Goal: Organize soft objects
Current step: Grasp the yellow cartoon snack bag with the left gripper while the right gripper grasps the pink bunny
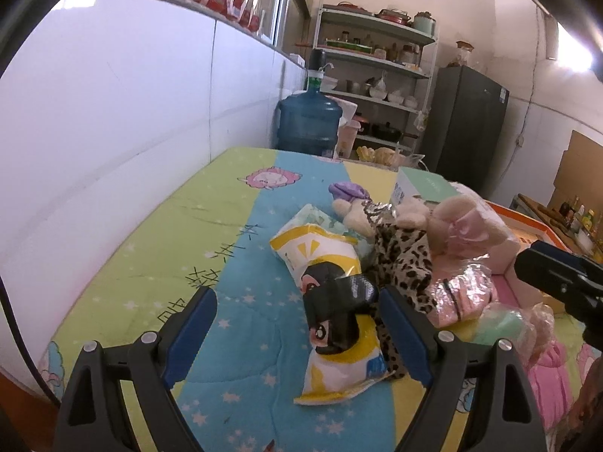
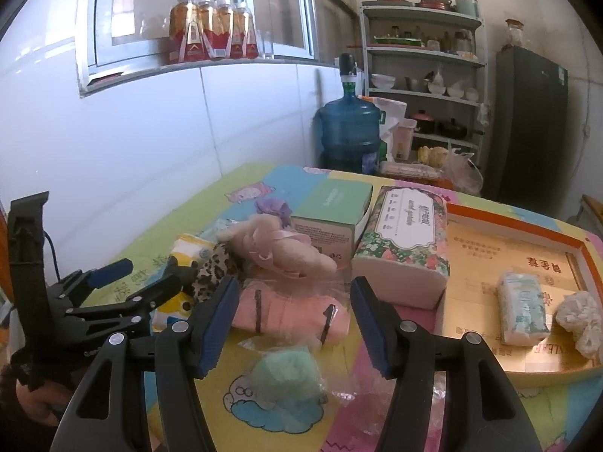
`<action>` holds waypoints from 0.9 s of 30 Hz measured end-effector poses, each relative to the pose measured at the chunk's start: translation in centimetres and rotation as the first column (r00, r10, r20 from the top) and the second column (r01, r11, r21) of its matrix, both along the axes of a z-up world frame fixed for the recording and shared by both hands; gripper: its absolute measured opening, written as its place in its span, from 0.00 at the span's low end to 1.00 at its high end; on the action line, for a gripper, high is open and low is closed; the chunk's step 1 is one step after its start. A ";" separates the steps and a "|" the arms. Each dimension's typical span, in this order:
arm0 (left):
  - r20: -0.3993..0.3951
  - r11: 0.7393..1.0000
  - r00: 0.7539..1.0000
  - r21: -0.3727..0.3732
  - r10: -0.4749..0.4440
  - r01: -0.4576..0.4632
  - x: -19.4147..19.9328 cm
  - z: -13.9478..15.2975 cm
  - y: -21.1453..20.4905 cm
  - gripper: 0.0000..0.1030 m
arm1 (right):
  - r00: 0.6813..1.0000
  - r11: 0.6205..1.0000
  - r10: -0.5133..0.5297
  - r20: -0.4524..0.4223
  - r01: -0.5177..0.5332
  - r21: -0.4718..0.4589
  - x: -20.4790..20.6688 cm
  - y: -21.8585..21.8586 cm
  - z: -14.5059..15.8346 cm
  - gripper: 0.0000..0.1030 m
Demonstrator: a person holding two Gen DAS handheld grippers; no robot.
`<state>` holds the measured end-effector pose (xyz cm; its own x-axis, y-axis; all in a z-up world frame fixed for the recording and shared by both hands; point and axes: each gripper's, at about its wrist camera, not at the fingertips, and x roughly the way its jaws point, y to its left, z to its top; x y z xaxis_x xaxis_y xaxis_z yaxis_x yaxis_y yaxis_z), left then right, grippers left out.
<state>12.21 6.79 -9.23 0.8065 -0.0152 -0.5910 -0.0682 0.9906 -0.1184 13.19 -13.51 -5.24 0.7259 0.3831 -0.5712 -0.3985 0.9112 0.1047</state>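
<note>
My left gripper (image 1: pixel 297 312) is open, its fingers on either side of a yellow-and-white cartoon pillow pack (image 1: pixel 331 301) lying on the bright quilt. A leopard-print cloth (image 1: pixel 403 260) and a beige plush toy with a pink bow (image 1: pixel 463 222) lie just behind it. My right gripper (image 2: pixel 294 312) is open over a pink folded item in clear wrap (image 2: pixel 290 312), with a green soft item in plastic (image 2: pixel 290 376) below it. The left gripper also shows in the right wrist view (image 2: pixel 147 271). An orange-rimmed tray (image 2: pixel 588 260) holds a tissue pack (image 2: pixel 522 309) and a fluffy white thing (image 2: pixel 580 320).
A floral tissue box (image 2: pixel 403 245) and a green box (image 2: pixel 331 214) stand behind the plush. A white tiled wall (image 1: pixel 113 113) runs along the left. A blue water jug (image 1: pixel 309 116), shelves (image 1: pixel 377 60) and a dark fridge (image 1: pixel 467 124) stand beyond the table.
</note>
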 end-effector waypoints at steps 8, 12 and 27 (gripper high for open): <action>-0.020 1.000 1.000 -0.012 -0.002 0.002 0.9 -0.8 -0.1 0.85 | 1.000 1.000 0.006 -0.013 -0.006 -0.015 1.2 0.4 -0.5 0.61; -0.040 0.997 0.998 -0.061 -0.046 0.044 1.8 -1.6 -0.1 0.70 | 0.999 0.999 0.022 -0.023 -0.023 -0.024 2.1 0.7 -0.8 0.61; 0.007 0.995 0.997 -0.053 -0.082 0.082 1.7 -0.6 0.1 0.42 | 0.989 0.981 0.142 -0.030 -0.144 -0.127 5.1 3.1 -1.3 0.61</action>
<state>13.87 6.88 -9.82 0.8042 -0.1127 -0.5836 0.0140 0.9852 -0.1710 18.28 -10.42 -6.54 0.6565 0.4044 -0.6367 -0.5247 0.8513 -0.0003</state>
